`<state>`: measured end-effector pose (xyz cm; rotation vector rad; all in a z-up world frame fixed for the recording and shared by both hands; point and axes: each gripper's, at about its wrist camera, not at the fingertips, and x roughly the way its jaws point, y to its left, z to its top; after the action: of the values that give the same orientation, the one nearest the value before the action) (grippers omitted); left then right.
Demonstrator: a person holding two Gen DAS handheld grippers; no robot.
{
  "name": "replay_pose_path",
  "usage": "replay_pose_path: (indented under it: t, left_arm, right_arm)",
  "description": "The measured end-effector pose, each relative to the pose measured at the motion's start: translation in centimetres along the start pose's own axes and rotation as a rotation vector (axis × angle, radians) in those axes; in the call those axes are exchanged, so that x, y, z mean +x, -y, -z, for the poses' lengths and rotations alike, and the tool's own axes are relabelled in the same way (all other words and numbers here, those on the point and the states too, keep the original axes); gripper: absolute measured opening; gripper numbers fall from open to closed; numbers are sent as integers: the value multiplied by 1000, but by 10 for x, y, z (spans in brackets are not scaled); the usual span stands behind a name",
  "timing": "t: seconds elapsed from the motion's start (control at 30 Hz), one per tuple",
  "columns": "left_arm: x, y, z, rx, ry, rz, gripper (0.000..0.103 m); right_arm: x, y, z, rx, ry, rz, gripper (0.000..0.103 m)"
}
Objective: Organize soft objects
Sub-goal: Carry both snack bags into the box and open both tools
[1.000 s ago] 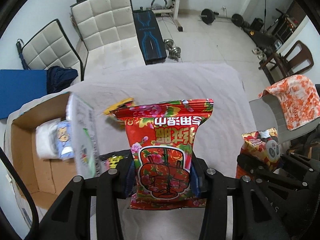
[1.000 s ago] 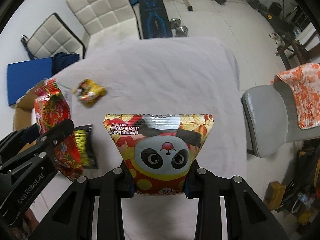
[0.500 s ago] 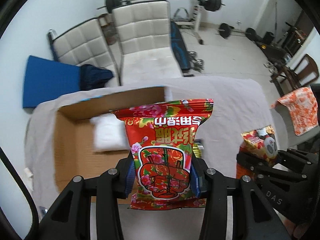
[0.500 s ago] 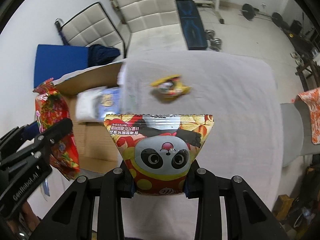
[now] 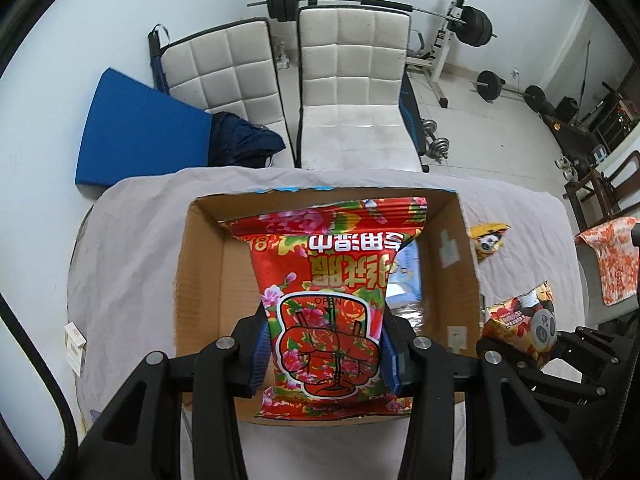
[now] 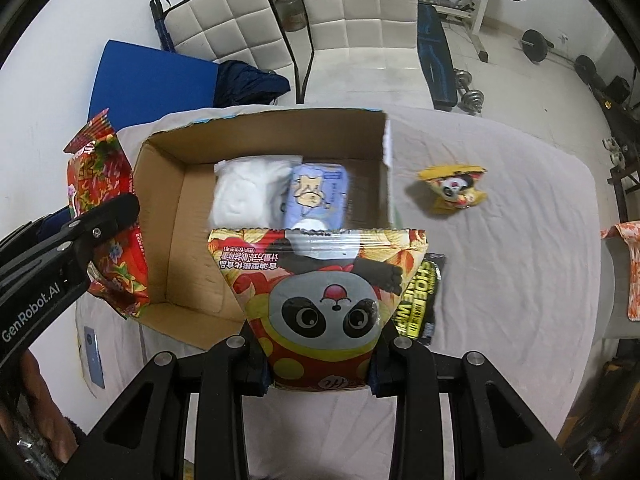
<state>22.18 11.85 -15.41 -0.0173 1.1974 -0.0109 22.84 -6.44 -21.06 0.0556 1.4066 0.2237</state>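
Now, near to far:
Left tool (image 5: pixel 326 354): my two fingers pinch the red flowered bag (image 5: pixel 328 304) by its lower end; it fills the centre of the left view, held over the cardboard box (image 5: pixel 200 272).
Right tool (image 6: pixel 320 364): my fingers clamp the panda bag (image 6: pixel 320 292) at its bottom, low centre of the right view, over the box's near right corner.
Black and yellow packet (image 6: pixel 420 300): flat on the surface, just beside the panda bag, right of centre.
Cardboard box: open on the sheet-covered surface (image 6: pixel 520 240), centre left in the right view.
Inside the box: a white soft pack (image 6: pixel 248 196) and a pale blue pack with a cartoon print (image 6: pixel 316 196) lie side by side, touching, toward the far wall.
Small yellow panda packet (image 6: pixel 454 192): on the surface, right of the box, apart from it.
Farther back: two white padded chairs (image 5: pixel 352 80) at the top of both frames.
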Motion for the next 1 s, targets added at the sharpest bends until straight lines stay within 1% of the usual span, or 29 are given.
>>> replay_pose_path:
  t: [0.17, 0.3, 0.4, 0.53, 0.73, 1.0]
  left_arm:
    - [19, -22, -4, -9, -28, -4, 42]
    - [53, -40, -14, -19, -91, -2, 42]
    - [81, -54, -22, -44, -148, 17, 42]
    - [119, -66, -35, -52, -224, 27, 42]
    - [171, -69, -44, -12, -315, 5, 42]
    - [210, -70, -44, 22, -390, -18, 42]
  right_arm:
    - [25, -12, -12, 11, -17, 8, 36]
    - [58, -13, -22, 30, -45, 30, 36]
    - [87, -13, -27, 45, -95, 41, 36]
    - [115, -14, -29, 50, -134, 57, 36]
    - [145, -14, -19, 64, -195, 58, 36]
    - [181, -21, -9, 34, -278, 78, 36]
